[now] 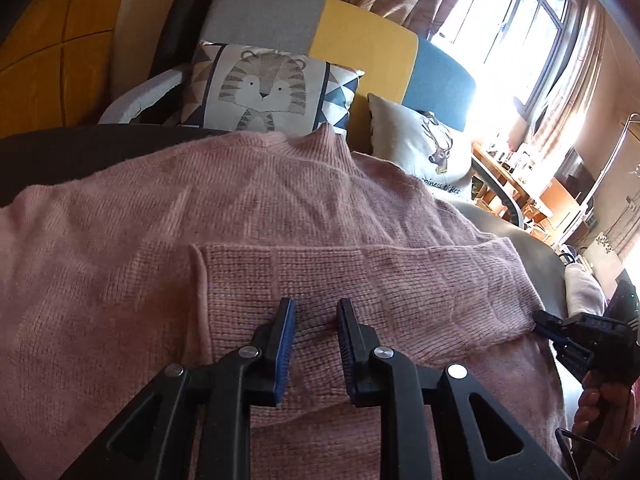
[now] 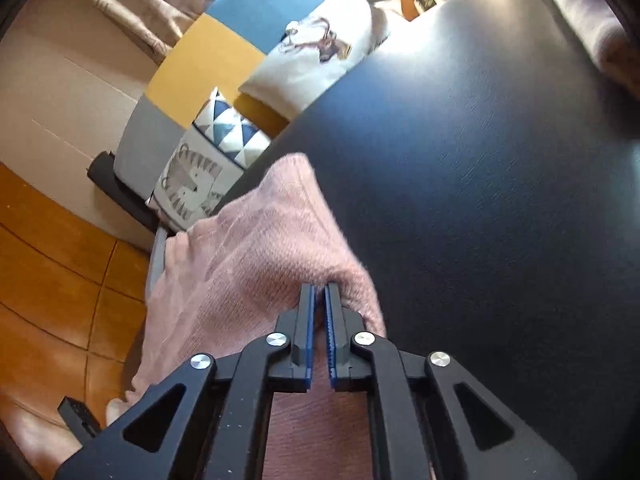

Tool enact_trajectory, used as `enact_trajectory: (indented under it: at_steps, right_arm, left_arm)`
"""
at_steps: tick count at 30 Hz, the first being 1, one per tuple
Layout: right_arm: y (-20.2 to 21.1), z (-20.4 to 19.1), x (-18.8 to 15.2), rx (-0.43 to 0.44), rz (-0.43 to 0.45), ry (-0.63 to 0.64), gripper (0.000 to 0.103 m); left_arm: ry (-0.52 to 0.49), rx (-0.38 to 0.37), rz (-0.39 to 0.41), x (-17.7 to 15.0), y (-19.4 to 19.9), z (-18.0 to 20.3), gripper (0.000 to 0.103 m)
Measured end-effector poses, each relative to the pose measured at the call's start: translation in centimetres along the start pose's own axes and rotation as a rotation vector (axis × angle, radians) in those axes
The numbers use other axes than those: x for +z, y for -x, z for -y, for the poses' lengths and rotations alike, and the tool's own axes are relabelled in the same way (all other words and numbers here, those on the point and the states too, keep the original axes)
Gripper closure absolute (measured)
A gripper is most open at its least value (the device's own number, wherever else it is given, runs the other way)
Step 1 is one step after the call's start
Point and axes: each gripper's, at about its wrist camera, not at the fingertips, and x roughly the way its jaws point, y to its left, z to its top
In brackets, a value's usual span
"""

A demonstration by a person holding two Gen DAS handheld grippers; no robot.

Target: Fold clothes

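Left wrist view showed the pink knit sweater [image 1: 248, 216] spread on the dark table [image 1: 60, 156], with one sleeve [image 1: 360, 280] folded across its body. The left gripper [image 1: 315, 312] hovered above this sleeve with jaws apart, grasping nothing. The right gripper [image 2: 320, 292] was clenched on the sweater's edge.

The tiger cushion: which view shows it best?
The left wrist view: the tiger cushion faces the camera upright, its face print whole. The right wrist view shows it tilted and partly hidden behind the pink sweater.
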Motion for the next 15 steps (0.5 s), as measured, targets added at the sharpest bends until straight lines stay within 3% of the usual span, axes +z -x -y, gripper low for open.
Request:
enact_trajectory:
  at_steps: [3,5,6,8,15]
  right_arm:
    - [0.4,1.5,0.9,-0.040,0.014,-0.028,0.103]
    - [0.2,2.7,1.1,-0.007,-0.036,-0.078,0.099]
    - [0.7,2.6,1.0,0.018,-0.017,-0.063,0.099]
    - [1.1,0.8,1.0,0.046,0.013,0.043,0.099]
    - [-3.9,-7.0,2.4,0.044,-0.062,0.349,0.095]
  left_arm:
    - [0.016,-0.014,0.003,-0.2,0.0,-0.5,0.082]
    - [0.029,-0.028,-0.001,-0.2,-0.2,-0.8,0.081]
    - [0.035,-0.033,0.002,-0.1,-0.2,-0.9,0.081]
    - [0.045,-0.044,0.006,-0.1,-0.2,-1.1,0.081]
    - [0.076,-0.080,0.009,-0.1,-0.3,-1.7,0.081]
